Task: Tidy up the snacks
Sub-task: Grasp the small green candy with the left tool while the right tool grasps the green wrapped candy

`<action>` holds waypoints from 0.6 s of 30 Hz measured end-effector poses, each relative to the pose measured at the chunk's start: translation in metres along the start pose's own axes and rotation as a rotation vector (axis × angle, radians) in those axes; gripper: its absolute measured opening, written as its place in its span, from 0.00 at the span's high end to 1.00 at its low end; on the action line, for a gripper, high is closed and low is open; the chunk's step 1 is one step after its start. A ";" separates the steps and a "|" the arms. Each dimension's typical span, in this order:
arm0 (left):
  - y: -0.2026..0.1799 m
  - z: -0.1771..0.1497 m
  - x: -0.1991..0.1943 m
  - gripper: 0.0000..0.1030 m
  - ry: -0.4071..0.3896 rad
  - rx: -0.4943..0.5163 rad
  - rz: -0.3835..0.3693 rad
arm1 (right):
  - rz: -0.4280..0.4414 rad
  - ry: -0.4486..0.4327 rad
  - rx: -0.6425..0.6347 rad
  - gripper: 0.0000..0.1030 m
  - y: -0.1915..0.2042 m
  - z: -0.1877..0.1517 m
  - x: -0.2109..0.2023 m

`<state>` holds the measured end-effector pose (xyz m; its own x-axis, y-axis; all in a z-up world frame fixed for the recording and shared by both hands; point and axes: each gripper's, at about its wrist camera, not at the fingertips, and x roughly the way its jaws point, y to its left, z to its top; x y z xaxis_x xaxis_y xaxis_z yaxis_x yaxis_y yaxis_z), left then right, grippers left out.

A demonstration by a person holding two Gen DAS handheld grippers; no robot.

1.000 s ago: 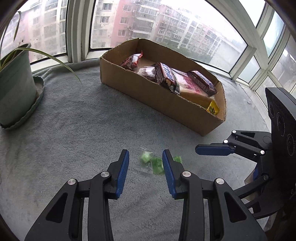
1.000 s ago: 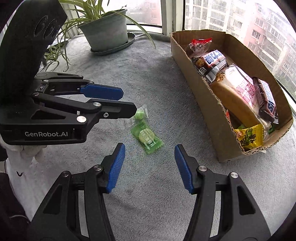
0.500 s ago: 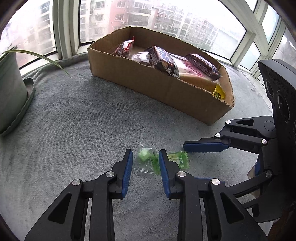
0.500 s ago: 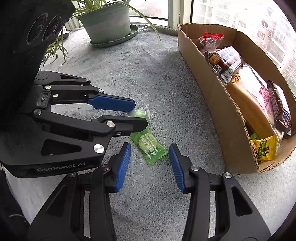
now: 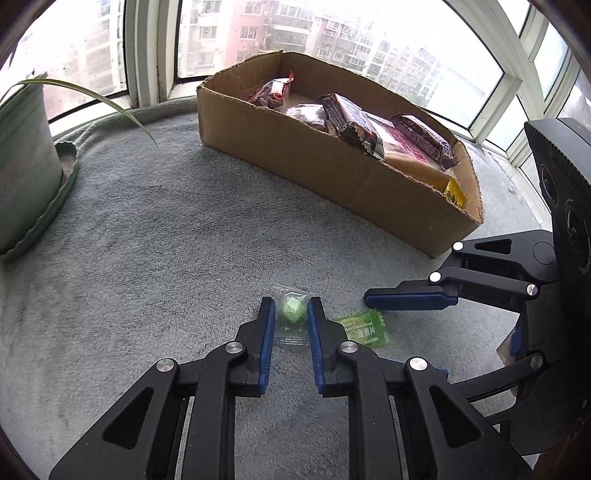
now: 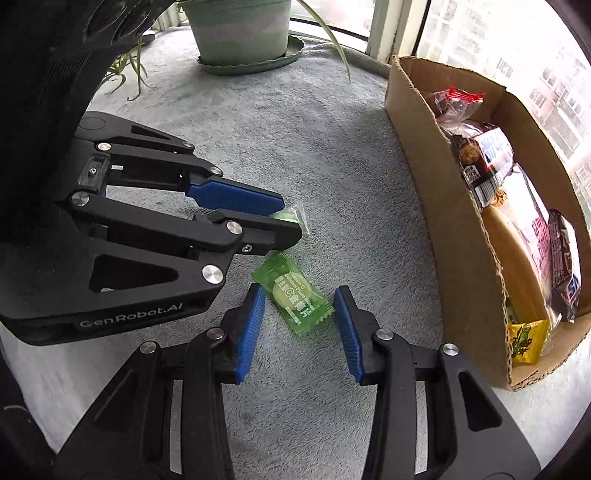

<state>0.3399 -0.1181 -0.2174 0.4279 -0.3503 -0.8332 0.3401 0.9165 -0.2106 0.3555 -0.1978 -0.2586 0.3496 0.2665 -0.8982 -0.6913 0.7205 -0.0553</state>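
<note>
Left hand-held gripper (image 5: 291, 319) is clenched on a small clear-wrapped green candy (image 5: 291, 314), pads pressing its wrapper, candy low against the grey fleece blanket (image 5: 155, 236). Right hand-held gripper (image 6: 299, 314) has jaws closing, not yet gripping; a green sachet (image 6: 291, 295) lies flat on the blanket between its pads (image 6: 251, 321), untouched. The sachet sits just to the right of the left gripper's tips. Cardboard box (image 5: 332, 170) of snack packets stands ahead of the left gripper, to the right of the right one. Potted plant (image 6: 240, 33) far ahead-left.
</note>
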 end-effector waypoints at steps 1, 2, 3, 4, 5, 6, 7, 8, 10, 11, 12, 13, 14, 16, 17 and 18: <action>0.002 0.000 -0.001 0.84 -0.001 -0.004 0.003 | -0.009 -0.004 -0.005 0.60 0.000 0.001 0.000; -0.002 0.000 -0.001 0.84 -0.002 -0.008 0.002 | -0.004 -0.004 -0.005 0.60 0.000 0.002 0.000; -0.001 0.000 -0.002 0.84 -0.003 -0.012 0.003 | 0.007 -0.005 -0.002 0.60 -0.001 0.003 0.001; -0.001 0.001 -0.002 0.85 -0.003 -0.015 0.005 | 0.010 -0.008 0.000 0.60 -0.001 0.004 0.001; -0.001 0.001 -0.003 0.85 -0.004 -0.017 0.007 | 0.013 -0.007 -0.003 0.60 -0.001 0.004 0.002; -0.001 0.001 -0.003 0.85 -0.003 -0.019 0.007 | 0.019 -0.002 -0.007 0.60 0.000 0.004 0.004; 0.000 0.000 -0.004 0.85 -0.003 -0.021 0.008 | 0.021 -0.007 -0.008 0.63 0.000 0.005 0.004; 0.001 0.000 -0.004 0.85 -0.004 -0.023 0.011 | 0.028 -0.006 -0.008 0.68 0.001 0.005 0.004; 0.003 0.000 -0.005 0.85 -0.007 -0.032 0.012 | 0.027 -0.001 -0.014 0.77 0.003 0.006 0.004; 0.004 0.000 -0.006 0.85 -0.008 -0.034 0.015 | 0.026 0.001 -0.016 0.78 0.003 0.006 0.004; 0.004 -0.001 -0.006 0.85 -0.008 -0.033 0.017 | 0.025 0.002 -0.015 0.78 0.004 0.007 0.004; 0.004 -0.001 -0.007 0.85 -0.009 -0.034 0.018 | 0.025 0.003 -0.011 0.78 0.003 0.006 0.003; 0.004 -0.001 -0.007 0.85 -0.010 -0.035 0.020 | 0.027 0.001 -0.004 0.78 0.002 0.006 0.003; 0.000 -0.002 -0.010 0.85 -0.015 -0.039 0.022 | 0.030 -0.009 0.012 0.78 0.000 0.004 0.000; 0.000 -0.001 -0.012 0.85 -0.018 -0.040 0.021 | 0.031 -0.016 0.022 0.78 -0.001 0.003 -0.003; 0.000 -0.001 -0.013 0.85 -0.023 -0.040 0.021 | 0.034 -0.023 0.032 0.78 -0.003 0.002 -0.005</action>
<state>0.3333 -0.1134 -0.2066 0.4540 -0.3347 -0.8258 0.2973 0.9306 -0.2138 0.3570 -0.1999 -0.2529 0.3410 0.3059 -0.8889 -0.6824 0.7309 -0.0103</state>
